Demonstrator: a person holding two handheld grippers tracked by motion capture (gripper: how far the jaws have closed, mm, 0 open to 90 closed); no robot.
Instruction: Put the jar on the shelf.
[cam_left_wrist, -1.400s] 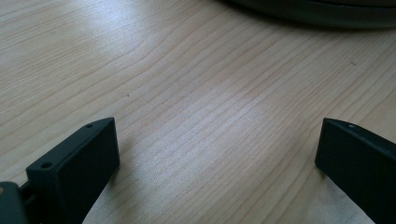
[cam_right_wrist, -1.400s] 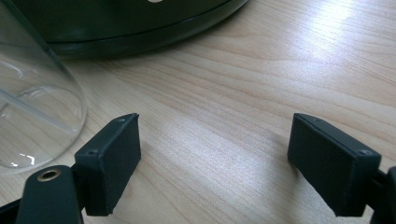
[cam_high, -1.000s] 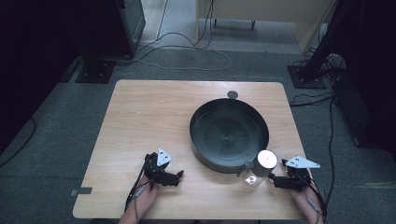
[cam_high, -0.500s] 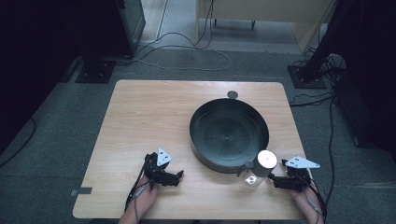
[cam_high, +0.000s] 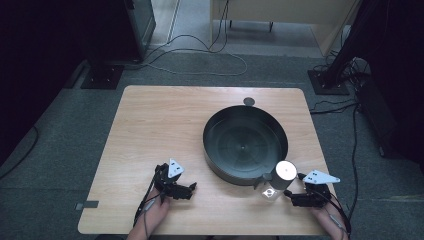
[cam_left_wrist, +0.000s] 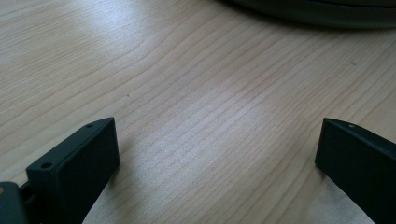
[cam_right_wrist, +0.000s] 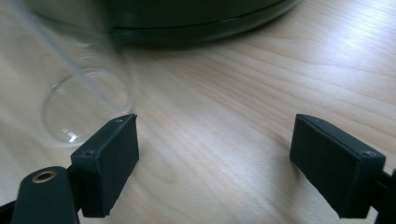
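Observation:
A wide dark round pan (cam_high: 245, 145) sits right of centre on the wooden table (cam_high: 165, 125). A clear glass jar (cam_high: 274, 186) with a silver top stands against the pan's near right rim. My right gripper (cam_high: 290, 196) rests on the table just right of the jar, pointing at it. Its jaws are open and have just been opening, with nothing between them. In the right gripper view (cam_right_wrist: 215, 163) the jar (cam_right_wrist: 88, 107) stands just beyond the left jaw, with the pan (cam_right_wrist: 196, 18) behind it. My left gripper (cam_high: 191, 190) lies open on the bare wood left of the pan, as the left gripper view (cam_left_wrist: 217, 158) shows.
A small dark disc (cam_high: 249, 101) lies at the table's far edge behind the pan. The pan's rim (cam_left_wrist: 327, 11) crosses the top of the left gripper view. Cables (cam_high: 200, 55) run over the grey carpet beyond the table. A small grey tab (cam_high: 86, 205) sticks out at the near left corner.

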